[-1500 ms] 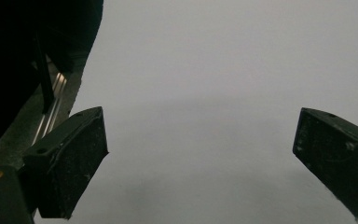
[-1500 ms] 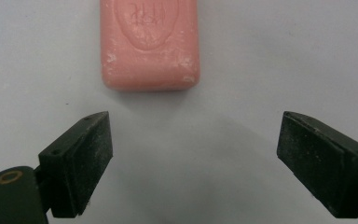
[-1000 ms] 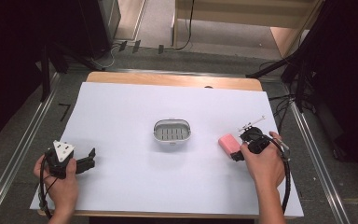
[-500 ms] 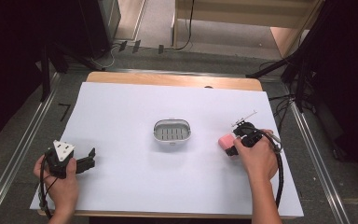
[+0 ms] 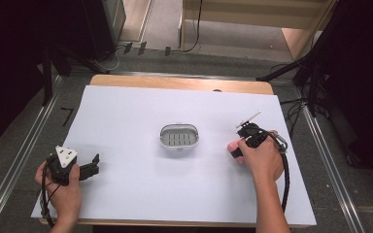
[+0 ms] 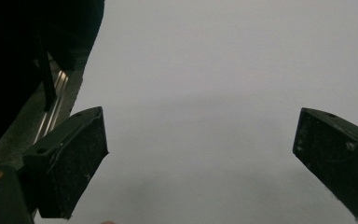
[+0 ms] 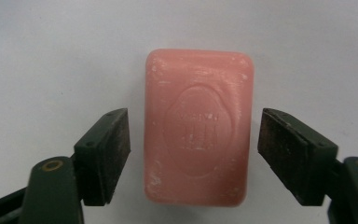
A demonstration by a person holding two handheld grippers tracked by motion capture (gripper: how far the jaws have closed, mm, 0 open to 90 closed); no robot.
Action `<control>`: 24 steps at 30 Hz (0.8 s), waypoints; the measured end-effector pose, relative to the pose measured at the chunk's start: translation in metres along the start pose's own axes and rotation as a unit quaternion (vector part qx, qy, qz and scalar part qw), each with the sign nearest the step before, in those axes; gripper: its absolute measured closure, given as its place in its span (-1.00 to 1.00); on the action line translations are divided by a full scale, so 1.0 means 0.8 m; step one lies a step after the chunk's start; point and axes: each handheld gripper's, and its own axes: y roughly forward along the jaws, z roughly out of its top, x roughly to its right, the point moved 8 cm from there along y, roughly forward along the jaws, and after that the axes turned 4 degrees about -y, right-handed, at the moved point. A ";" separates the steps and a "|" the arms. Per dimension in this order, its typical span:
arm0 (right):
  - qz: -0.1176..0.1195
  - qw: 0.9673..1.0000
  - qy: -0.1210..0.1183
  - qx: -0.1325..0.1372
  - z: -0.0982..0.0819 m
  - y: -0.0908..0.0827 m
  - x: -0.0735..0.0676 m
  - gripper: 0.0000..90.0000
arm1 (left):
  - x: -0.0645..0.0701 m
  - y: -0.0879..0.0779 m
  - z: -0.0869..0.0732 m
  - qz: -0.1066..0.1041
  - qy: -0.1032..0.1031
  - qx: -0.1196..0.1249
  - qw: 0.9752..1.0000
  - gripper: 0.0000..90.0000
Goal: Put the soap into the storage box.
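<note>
A pink soap bar [image 7: 198, 126] with an embossed oval lies flat on the white sheet, seen close up in the right gripper view. My right gripper [image 7: 193, 116] straddles it, and its jaws have just been closing. A narrow gap still shows between each pad and the soap's long sides, so nothing presses on it. From above, the right gripper [image 5: 236, 148] sits right of centre, pointing down over the soap and covering most of it. A white oval soap dish [image 5: 163, 137] with a slotted floor stands empty mid-table. My left gripper [image 5: 95, 166] rests open at the front left, jaws wide apart over bare sheet [image 6: 200, 70].
The white sheet [image 5: 175, 194] covers most of the wooden table. A metal rail [image 5: 24, 155] runs along the left side and another along the right. Dark stands and cables [image 5: 301, 104] crowd the floor beyond the far right corner.
The right hand has slid left and now sits over the soap, which earlier lay beside the gripper's tips. The left hand has stayed put.
</note>
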 end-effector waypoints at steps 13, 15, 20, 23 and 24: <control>0.007 1.000 0.012 -0.020 0.008 0.010 0.005 -0.16 | 0.000 0.001 0.000 -0.001 0.000 -0.005 1.000 -0.92; -0.003 1.000 0.006 -0.023 0.008 0.014 0.005 -0.15 | 0.000 0.001 0.000 -0.001 0.000 -0.005 1.000 -0.92; -0.011 1.000 -0.002 -0.028 0.008 0.015 0.004 -0.14 | 0.000 0.001 0.000 -0.001 0.002 -0.004 1.000 -0.92; -0.010 1.000 -0.003 -0.026 0.008 0.015 0.005 -0.14 | 0.000 0.001 0.000 -0.001 0.001 -0.005 1.000 -0.92; -0.005 1.000 -0.005 -0.022 0.009 0.015 0.005 -0.14 | 0.000 0.001 -0.001 -0.001 0.001 -0.006 1.000 -0.92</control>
